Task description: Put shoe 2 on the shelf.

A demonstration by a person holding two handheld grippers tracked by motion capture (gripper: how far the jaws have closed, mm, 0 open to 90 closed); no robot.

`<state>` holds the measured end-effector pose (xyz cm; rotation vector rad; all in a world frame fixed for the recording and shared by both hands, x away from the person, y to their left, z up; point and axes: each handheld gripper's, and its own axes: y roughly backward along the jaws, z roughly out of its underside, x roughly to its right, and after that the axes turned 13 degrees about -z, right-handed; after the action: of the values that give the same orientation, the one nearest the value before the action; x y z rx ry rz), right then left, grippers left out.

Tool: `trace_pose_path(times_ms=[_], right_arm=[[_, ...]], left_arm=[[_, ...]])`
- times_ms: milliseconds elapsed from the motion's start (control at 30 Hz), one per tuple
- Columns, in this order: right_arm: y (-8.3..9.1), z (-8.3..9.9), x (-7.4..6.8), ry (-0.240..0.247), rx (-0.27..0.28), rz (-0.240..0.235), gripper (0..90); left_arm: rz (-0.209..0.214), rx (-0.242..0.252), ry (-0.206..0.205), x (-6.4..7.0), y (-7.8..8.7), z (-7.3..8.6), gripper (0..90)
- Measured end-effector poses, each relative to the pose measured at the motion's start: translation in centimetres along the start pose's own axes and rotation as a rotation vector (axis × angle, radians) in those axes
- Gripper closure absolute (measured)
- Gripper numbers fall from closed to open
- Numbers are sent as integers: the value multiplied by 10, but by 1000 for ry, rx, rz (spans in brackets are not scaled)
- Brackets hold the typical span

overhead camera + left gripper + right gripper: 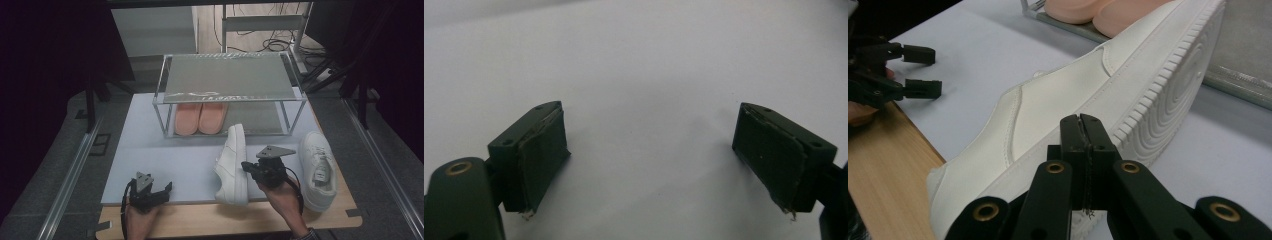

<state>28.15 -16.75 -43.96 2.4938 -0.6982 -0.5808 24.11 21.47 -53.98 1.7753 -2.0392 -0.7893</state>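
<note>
We see R gripper (pixel 248 167) at centre-right of high view, jaws pressed together, tips against side of white sneaker (pixel 233 167); whether they pinch any material we can't tell, contact hidden behind jaws in right gripper view. Sneaker tipped on edge, sole facing right, centre of frame on pale mat (pixel 165 160). L gripper (pixel 167 187) lower left, jaws wide, nothing between. Second sneaker (pixel 318 169) upright at right. Pink slippers (pixel 200 118) on rack (pixel 227 77) lower shelf, heels hidden under top shelf.
</note>
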Motion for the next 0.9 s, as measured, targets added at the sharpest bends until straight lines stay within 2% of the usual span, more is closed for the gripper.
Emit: trace_pose_path(times_ms=[133,367,567,900], right_arm=[[-6,1,-1,12,-13,8,878],[0,6,-1,25,-24,24,895],[10,14,4,3,2,37,897],[29,27,12,-30,6,105,896]], left_arm=[[0,0,0,0,0,0,140],[-1,0,-2,0,0,0,140],[-1,1,-1,0,0,0,140],[-1,-1,-4,0,0,0,140]])
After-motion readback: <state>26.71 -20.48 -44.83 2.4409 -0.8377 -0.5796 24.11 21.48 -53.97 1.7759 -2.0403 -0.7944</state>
